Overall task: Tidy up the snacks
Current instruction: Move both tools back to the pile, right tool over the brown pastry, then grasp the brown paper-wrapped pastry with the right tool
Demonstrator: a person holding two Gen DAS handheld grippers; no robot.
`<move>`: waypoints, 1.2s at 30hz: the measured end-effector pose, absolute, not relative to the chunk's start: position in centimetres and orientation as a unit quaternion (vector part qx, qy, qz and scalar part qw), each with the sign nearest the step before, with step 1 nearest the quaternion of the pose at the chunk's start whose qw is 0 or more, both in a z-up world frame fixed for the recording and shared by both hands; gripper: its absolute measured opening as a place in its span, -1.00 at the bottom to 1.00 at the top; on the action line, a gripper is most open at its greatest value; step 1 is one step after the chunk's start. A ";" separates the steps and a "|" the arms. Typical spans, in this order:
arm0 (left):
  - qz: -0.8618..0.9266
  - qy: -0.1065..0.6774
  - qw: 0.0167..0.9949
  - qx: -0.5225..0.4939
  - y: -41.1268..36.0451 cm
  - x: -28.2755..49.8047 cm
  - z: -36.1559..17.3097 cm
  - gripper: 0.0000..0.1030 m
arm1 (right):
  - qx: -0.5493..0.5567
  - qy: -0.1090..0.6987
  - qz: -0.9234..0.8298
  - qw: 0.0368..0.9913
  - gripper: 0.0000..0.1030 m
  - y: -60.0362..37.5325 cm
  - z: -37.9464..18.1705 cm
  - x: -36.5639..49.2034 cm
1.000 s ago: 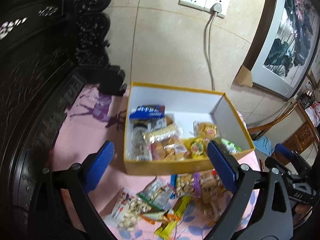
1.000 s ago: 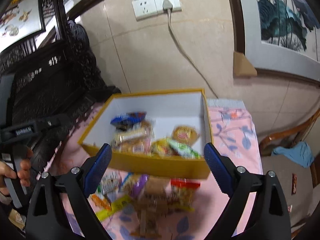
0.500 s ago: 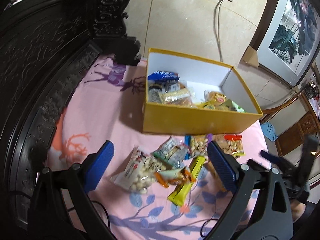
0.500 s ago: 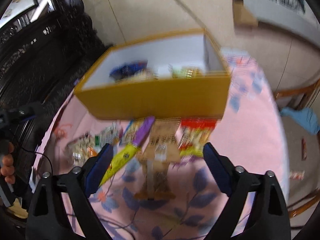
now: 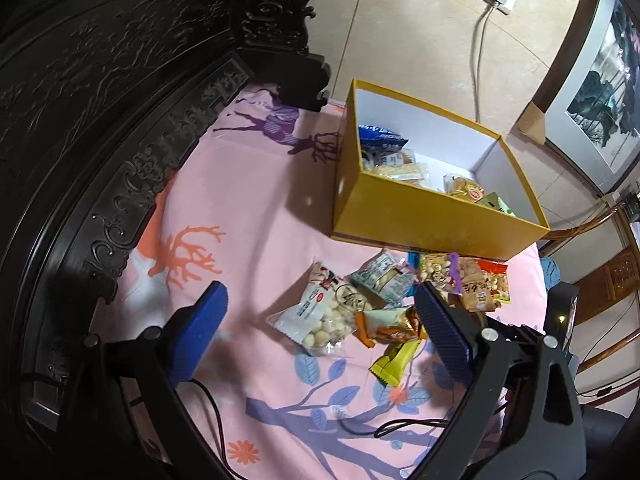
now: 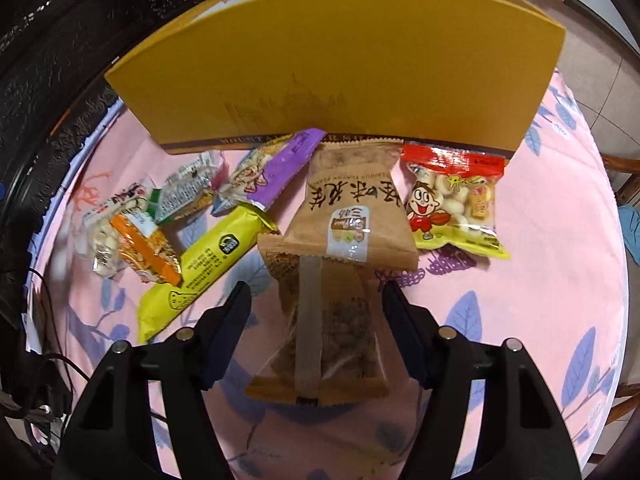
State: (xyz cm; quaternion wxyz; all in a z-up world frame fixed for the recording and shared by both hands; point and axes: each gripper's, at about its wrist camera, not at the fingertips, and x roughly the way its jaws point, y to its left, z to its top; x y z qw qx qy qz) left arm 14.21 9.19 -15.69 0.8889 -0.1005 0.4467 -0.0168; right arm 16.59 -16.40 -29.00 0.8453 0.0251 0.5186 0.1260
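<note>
Lying between the closing jaws of the right gripper (image 6: 316,300), pads not yet touching: brown kraft snack packet (image 6: 324,320), on the pink cloth (image 6: 520,300) before the yellow box (image 6: 340,60); long axis runs boxward along the fingers; left gripper (image 5: 320,320) wide, empty, farther off

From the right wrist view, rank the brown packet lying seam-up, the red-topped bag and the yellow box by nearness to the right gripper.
1. Brown packet: between the closing right gripper's pads.
2. Red-topped bag: beyond, to the right.
3. Yellow box: farthest, behind the snacks.
</note>
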 end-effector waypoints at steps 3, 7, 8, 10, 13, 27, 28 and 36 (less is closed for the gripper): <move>-0.014 0.449 0.888 -0.101 9.5 14.1 -16.0 0.87 | 0.000 0.514 0.124 0.849 -0.12 -16.1 -29.1 16.5; -0.016 0.459 0.883 -0.098 9.4 14.3 -16.6 0.87 | 0.005 0.517 0.121 0.847 -0.22 -16.5 -29.3 15.9; -0.020 0.460 0.883 -0.094 9.1 14.3 -16.7 0.87 | 0.009 0.519 0.119 0.846 -0.23 -16.9 -29.3 15.6; -0.027 0.463 0.882 -0.085 8.6 14.4 -16.9 0.87 | 0.020 0.523 0.118 0.844 -0.23 -17.5 -29.2 14.8; -0.045 0.465 0.882 -0.062 7.2 14.5 -17.2 0.87 | 0.023 0.528 0.117 0.841 -0.23 -18.4 -29.4 13.3; -0.152 0.495 0.855 0.008 -0.7 16.2 -21.6 0.87 | 0.035 0.529 0.111 0.841 -0.21 -19.5 -29.6 12.2; -0.150 0.500 0.853 0.007 -0.9 16.4 -22.0 0.87 | 0.037 0.528 0.112 0.841 -0.21 -19.5 -29.6 12.2; -0.116 0.544 0.830 -0.027 -1.7 18.4 -25.9 0.87 | 0.040 0.520 0.122 0.844 -0.21 -20.6 -29.6 11.7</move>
